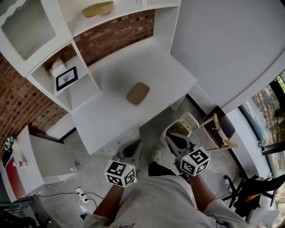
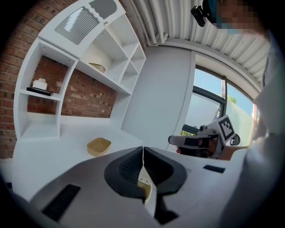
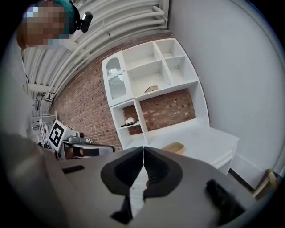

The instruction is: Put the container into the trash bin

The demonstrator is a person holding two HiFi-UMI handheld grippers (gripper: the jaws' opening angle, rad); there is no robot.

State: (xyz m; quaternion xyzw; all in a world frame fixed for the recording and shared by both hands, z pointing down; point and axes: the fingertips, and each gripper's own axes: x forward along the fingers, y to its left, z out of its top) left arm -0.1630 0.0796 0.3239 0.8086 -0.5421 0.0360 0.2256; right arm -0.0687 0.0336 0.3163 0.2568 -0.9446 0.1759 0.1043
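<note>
And here's the tan container (image 1: 137,93), sitting alone on the white table (image 1: 107,120), open side up, about mid-surface, nothing touching it. Off the table's right-hand corner, down on the floor, stands the white trash bin (image 1: 177,130) with its lid tipped back, well apart from the container. Low in the head view, the left tongs (image 1: 131,150) and the right tongs (image 1: 173,140) hang side by side over the floor, just short of the table's front edge, and the right tongs are near the bin. Left tongs are clenched, pads pressed together with nothing between them. Right tongs are the same, clamped tight on nothing. Both gripper views look toward the table, with the container ahead on it. Behind the table, white shelving (image 1: 82,91) against a brick wall (image 1: 116,33) carries a small framed picture (image 1: 67,78), and a tan dish (image 1: 98,9) rests on a higher shelf.
</note>
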